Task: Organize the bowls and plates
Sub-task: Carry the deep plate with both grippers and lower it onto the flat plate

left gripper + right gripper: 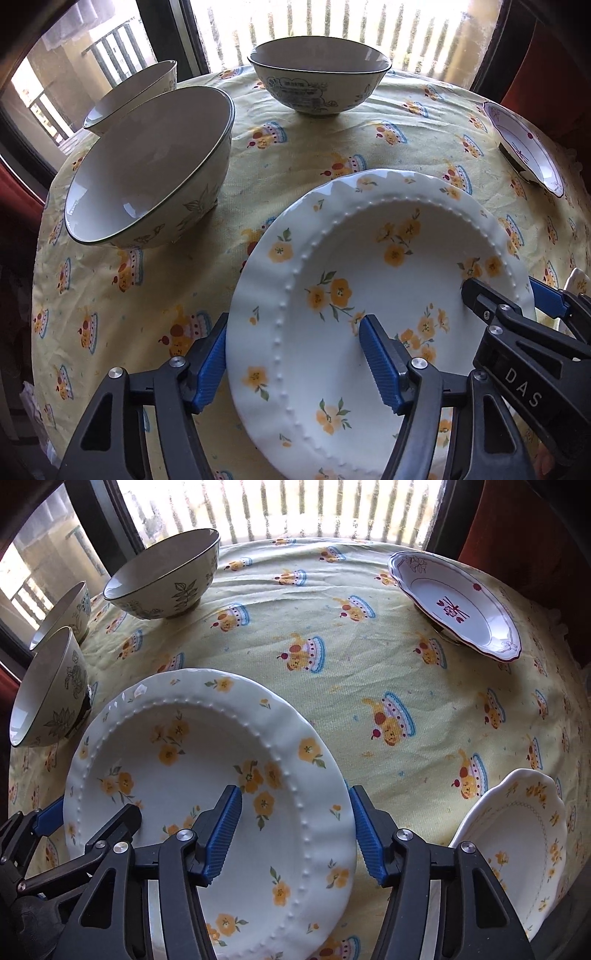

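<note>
In the left wrist view, a large white ceramic plate with yellow flowers and a beaded ring (369,295) filled the lower centre and right of the frame, resting on the counter's pale yellow cloth printed with cakes (314,147). The left tongs (295,363) straddled the plate's left rim, one blue ribbed pad outside the edge at lower left and the other over the plate's well, the jaws roughly half spread with a gap showing at both pads. The right tongs (513,299) entered from the right edge and straddled the opposite rim. In the right wrist view, the same plate (207,775) sat at lower left, its right rim between the right tongs (295,830), also about half spread and not pressing it. Three cream bowls with dark rims and leaf drawings (166,579) stood at upper left, a red-trimmed white dish (458,605) at upper right, and a small scalloped flowered dish (517,842) at lower right.
</note>
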A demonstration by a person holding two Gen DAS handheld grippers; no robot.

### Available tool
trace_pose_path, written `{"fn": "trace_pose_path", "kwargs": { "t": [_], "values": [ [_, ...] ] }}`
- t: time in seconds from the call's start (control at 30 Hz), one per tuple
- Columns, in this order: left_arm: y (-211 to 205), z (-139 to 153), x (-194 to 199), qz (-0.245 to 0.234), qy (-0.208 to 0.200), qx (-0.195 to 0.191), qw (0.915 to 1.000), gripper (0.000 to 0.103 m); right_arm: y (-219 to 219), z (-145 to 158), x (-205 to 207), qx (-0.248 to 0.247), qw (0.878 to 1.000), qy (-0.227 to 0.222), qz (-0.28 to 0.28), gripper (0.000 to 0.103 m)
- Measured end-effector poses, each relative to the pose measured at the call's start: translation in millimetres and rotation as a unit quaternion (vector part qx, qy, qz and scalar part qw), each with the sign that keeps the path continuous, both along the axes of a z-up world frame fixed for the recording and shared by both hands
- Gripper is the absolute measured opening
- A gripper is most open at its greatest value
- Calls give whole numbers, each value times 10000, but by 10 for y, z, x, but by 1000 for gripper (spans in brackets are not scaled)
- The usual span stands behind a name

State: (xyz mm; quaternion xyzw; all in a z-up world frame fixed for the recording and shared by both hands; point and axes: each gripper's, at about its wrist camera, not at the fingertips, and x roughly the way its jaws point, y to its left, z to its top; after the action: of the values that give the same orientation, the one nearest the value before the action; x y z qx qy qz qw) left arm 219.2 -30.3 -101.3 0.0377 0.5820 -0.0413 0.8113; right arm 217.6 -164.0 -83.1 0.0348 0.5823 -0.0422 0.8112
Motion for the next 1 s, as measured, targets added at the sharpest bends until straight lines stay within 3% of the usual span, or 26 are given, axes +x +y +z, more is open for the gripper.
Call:
{"fn": "trace_pose_path", "kwargs": {
  "t": [0.17, 0.4, 0.6, 1.0],
  "values": [
    [40, 14, 31, 182, 95, -64, 9998, 68, 20, -9, 4, -112, 9999, -31, -52, 63],
    [-8, 185, 21, 139, -29, -41, 9999, 68, -65, 41, -44, 143, 9997, 161, -151, 64],
    [-143, 376, -76, 95, -57, -22, 9999, 68, -230, 260, -136, 388, 9987, 165, -293, 64],
    [-585, 614, -396, 136, -233, -202, 9994, 68, -689, 522, -383, 222, 9995, 49, -223, 64]
  ]
}}
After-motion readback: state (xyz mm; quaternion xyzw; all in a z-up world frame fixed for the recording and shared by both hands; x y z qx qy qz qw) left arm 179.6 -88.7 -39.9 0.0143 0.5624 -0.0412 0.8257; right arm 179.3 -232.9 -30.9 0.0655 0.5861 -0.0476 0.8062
